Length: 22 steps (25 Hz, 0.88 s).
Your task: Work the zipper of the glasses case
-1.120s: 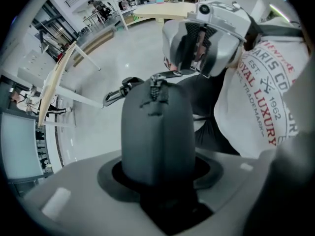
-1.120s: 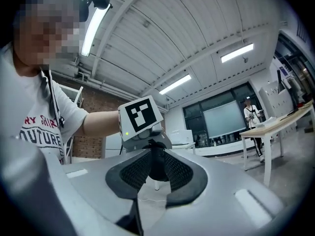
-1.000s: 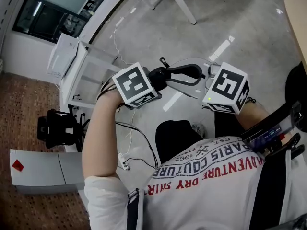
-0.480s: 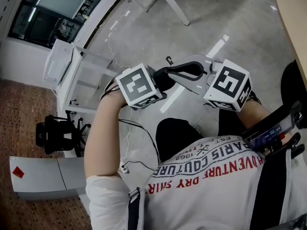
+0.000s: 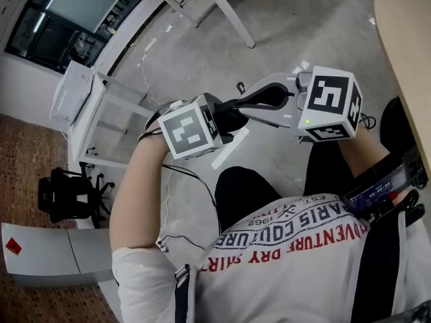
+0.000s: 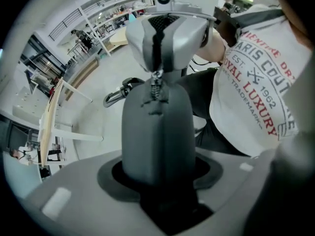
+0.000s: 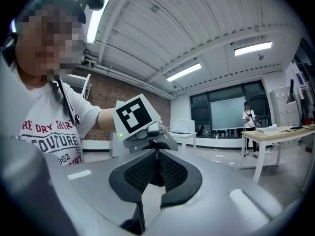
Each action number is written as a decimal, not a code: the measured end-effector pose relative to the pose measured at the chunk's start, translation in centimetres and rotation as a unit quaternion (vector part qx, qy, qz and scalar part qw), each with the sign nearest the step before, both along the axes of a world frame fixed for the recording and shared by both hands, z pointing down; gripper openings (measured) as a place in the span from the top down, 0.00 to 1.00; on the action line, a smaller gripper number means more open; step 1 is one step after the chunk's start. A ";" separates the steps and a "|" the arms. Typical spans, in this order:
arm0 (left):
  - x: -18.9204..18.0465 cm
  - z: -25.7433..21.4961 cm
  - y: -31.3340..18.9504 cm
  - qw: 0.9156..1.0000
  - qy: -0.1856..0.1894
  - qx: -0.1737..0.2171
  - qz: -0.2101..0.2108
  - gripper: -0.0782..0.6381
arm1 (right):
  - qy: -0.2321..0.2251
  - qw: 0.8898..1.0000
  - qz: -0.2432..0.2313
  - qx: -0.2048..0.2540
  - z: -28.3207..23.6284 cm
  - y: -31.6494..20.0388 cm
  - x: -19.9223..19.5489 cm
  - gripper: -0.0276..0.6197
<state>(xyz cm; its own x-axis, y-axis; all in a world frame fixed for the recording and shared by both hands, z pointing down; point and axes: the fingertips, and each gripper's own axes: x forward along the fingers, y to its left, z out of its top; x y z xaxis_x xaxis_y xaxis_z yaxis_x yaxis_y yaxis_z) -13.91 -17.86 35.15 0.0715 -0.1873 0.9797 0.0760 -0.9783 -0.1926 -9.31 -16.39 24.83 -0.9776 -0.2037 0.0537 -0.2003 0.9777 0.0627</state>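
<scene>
I hold both grippers up in the air in front of me. My left gripper (image 5: 227, 121) is shut on one end of the grey glasses case (image 6: 156, 132), which stands up between its jaws. The case's zipper (image 6: 156, 85) runs up its middle, and a metal clip (image 6: 115, 96) hangs at its left. My right gripper (image 6: 162, 43) meets the case's far end, its textured pads (image 7: 170, 173) pressed together on the zipper pull (image 7: 156, 155). In the head view the case (image 5: 261, 98) is a dark shape between the two marker cubes.
Below is a concrete floor with cables (image 5: 180, 180). A white shelf frame (image 5: 101, 110) and a black chair (image 5: 64, 195) stand at the left, table legs (image 5: 232, 15) at the top, a wooden tabletop (image 5: 404, 46) at the right. A person (image 7: 248, 122) stands by a far table.
Both grippers with the case have shifted up and to the right in the head view. The right cube has turned to face me more. Both grips stay the same.
</scene>
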 end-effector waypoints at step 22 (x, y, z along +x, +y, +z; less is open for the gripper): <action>1.0 -1.4 1.8 0.988 0.146 -0.056 0.001 0.55 | 0.008 0.998 -0.053 -0.028 -0.6 0.7 1.1 0.93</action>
<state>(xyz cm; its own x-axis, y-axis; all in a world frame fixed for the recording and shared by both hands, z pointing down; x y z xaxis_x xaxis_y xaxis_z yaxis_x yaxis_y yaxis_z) -12.95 -16.04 33.79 0.3536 -0.0791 0.9321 0.0349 -0.9946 -0.0977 -8.18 -15.73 24.24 -0.9924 -0.0948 0.0789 -0.0944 0.9955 0.0094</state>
